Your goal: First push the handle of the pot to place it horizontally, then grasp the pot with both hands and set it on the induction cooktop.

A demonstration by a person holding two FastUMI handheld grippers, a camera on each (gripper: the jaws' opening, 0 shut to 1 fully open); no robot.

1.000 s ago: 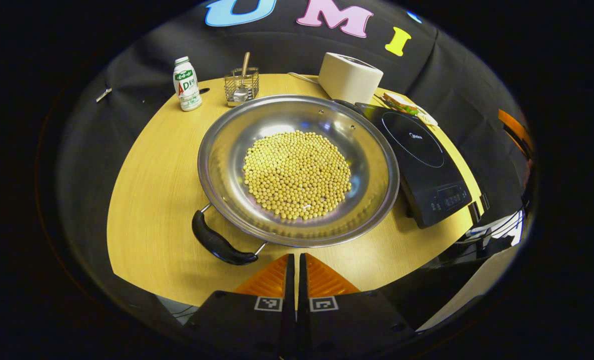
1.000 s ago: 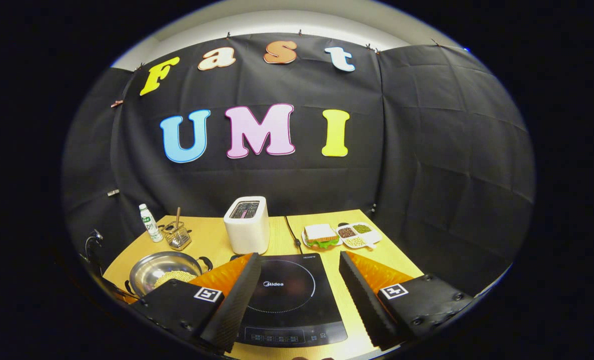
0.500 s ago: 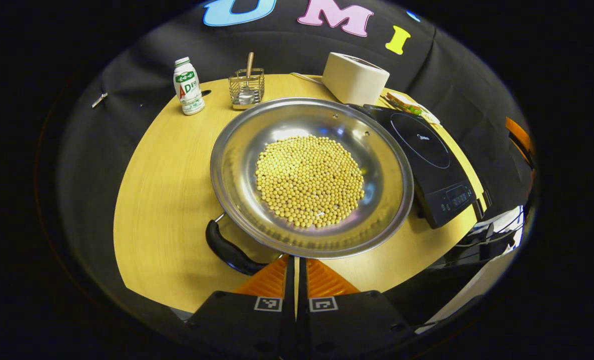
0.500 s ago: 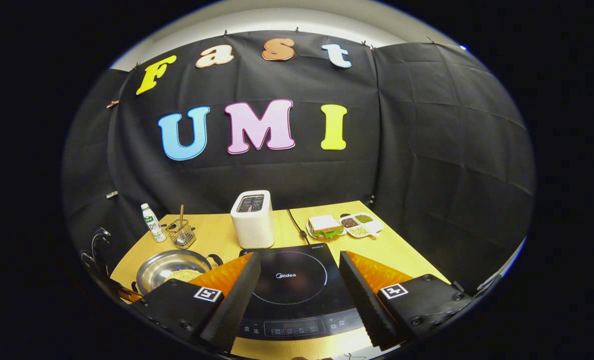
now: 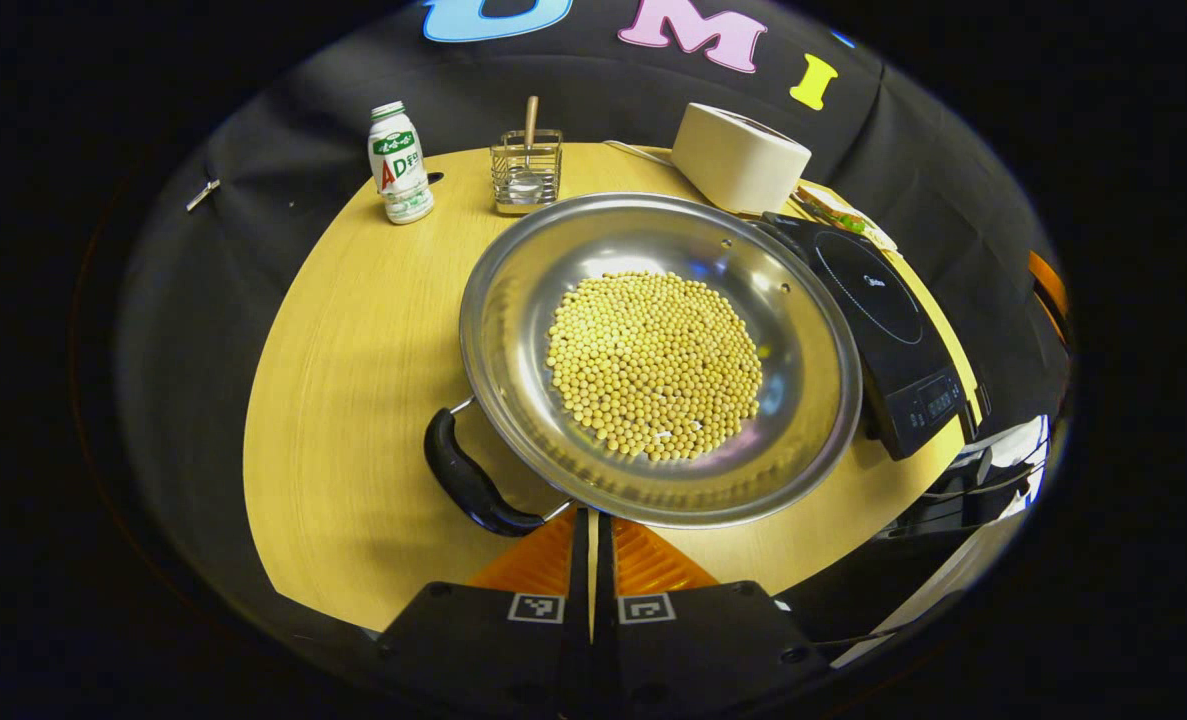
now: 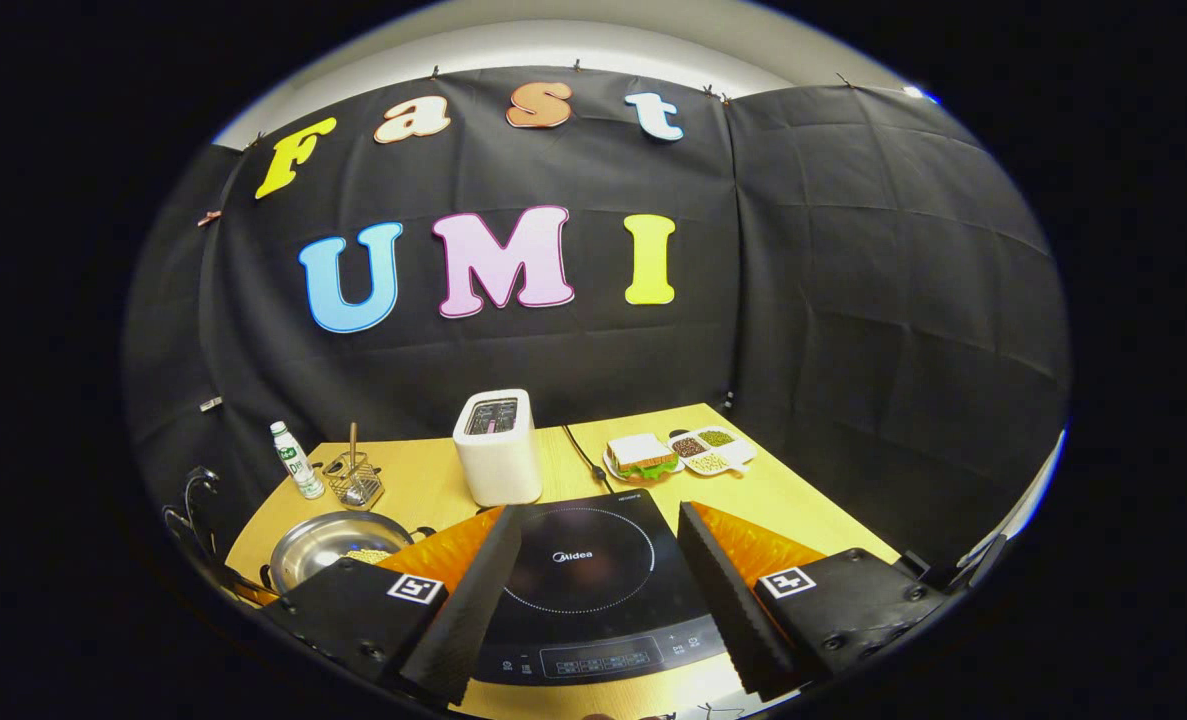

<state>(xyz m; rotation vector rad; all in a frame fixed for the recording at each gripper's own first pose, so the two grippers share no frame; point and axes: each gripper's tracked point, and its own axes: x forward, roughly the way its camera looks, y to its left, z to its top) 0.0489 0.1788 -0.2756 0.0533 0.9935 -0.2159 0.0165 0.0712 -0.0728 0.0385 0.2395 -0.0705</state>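
Two handles give you your holds on the pot [image 5: 658,355]. In the left gripper view the near handle [image 5: 473,485] sits lower left of centre, a dark loop on thin wire brackets, just beyond your left gripper [image 5: 591,545], whose fingers are pressed together on nothing. The far handle is hidden behind the rim near the cooktop.

Judging by the look, the pot is thin polished steel: stiff, slick, and wide and shallow. The soybeans [image 5: 653,365] heaped in its middle add weight and will roll if you tilt it, so lift level and take each handle squarely across its grip, not the bare rim.

The pot rests on the wooden table [image 5: 353,360], centre frame, with the induction cooktop [image 5: 878,330] touching or just beside its right edge.

In the right gripper view your right gripper [image 6: 593,590] stands spread wide and empty at the bottom, over the cooktop [image 6: 593,580]; the pot [image 6: 333,545] lies at lower left.

Writing: the cooktop glass carries a brand mark. Farther back, upper left in the left gripper view, the bottle [image 5: 399,163] has a printed green and red label.
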